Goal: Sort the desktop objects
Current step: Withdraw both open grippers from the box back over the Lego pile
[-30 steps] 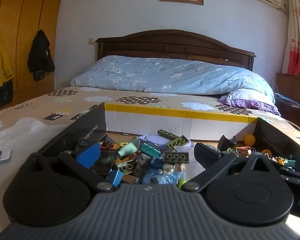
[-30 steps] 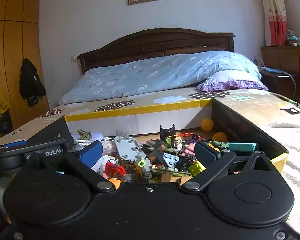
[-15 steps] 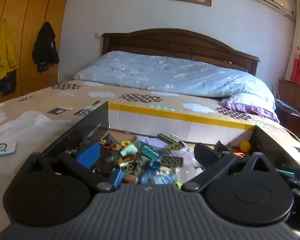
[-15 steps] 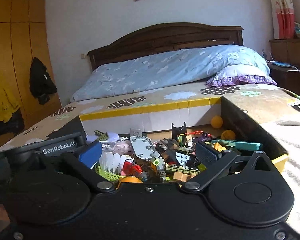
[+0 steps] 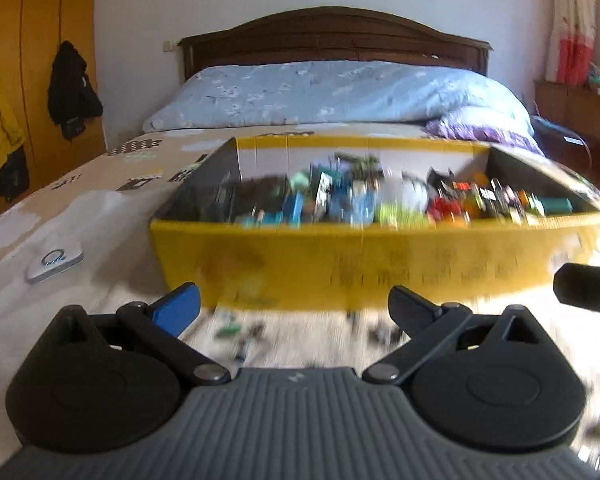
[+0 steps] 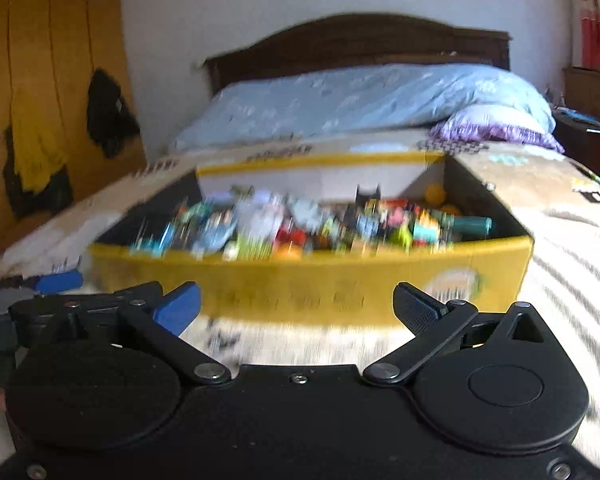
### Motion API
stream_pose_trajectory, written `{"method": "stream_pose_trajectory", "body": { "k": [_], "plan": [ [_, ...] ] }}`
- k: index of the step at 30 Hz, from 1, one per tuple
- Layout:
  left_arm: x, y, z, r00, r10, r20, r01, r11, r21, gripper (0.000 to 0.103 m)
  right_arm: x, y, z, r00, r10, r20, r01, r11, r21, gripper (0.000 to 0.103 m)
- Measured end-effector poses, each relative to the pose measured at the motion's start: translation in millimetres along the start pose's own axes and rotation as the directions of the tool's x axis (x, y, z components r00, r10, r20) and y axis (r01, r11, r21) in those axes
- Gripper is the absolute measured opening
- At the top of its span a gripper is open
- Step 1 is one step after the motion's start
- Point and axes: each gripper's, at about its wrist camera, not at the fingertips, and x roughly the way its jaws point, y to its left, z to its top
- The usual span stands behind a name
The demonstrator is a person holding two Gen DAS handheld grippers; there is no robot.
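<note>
- My left gripper (image 5: 294, 306) sits at the bottom of its frame, fingers spread wide with nothing between them, facing the yellow box (image 5: 380, 264) square on.
- My right gripper (image 6: 296, 306) is likewise spread and empty, low centre, so either can reach in.
- The jumbled small toys (image 5: 380, 200) fill the box across mid-frame; it rests on the bedspread (image 6: 572, 280), the near wall towards me.
- A few blurred bits (image 5: 236, 330) lie on the cover just before that wall, too smeared to identify.
- A white gadget (image 5: 54, 262) lies apart at left.
</note>
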Motion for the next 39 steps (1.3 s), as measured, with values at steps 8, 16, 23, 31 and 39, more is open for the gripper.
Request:
{"method": "stream_pose_trajectory", "body": {
  "k": [8, 16, 23, 31, 39],
  "plan": [
    [-57.5, 17.4, -41.9, 0.999, -0.039, 0.020, 0.038, 0.999, 0.031, 0.103, -53.3, 7.8, -49.1, 0.998, -0.031, -0.053, 0.031, 0.999, -0.016, 0.103],
    [-105.2, 37.0, -84.1, 0.991, -0.122, 0.049, 0.120, 0.992, 0.048, 0.103, -117.6, 17.8, -88.2, 0.998, -0.065, -0.008, 0.064, 0.997, -0.041, 0.103],
    [-132.6, 45.8, -114.5, 0.984, -0.170, 0.043, 0.167, 0.984, 0.060, 0.103, -141.8, 53.0, -157.8, 1.000, 0.005, 0.019, -0.005, 1.000, 0.016, 0.095],
    [-148.3, 68.7, -137.0, 0.993, -0.096, 0.063, 0.088, 0.990, 0.110, 0.103, -134.4, 109.5, -187.4, 0.996, 0.090, 0.008, -0.088, 0.989, -0.117, 0.067],
    [-140.2, 97.7, -149.2, 0.998, -0.064, 0.005, 0.064, 0.998, 0.009, 0.103, -103.3, 142.7, -183.8, 0.980, 0.197, -0.040, -0.201, 0.965, -0.171, 0.052]
  ]
}}
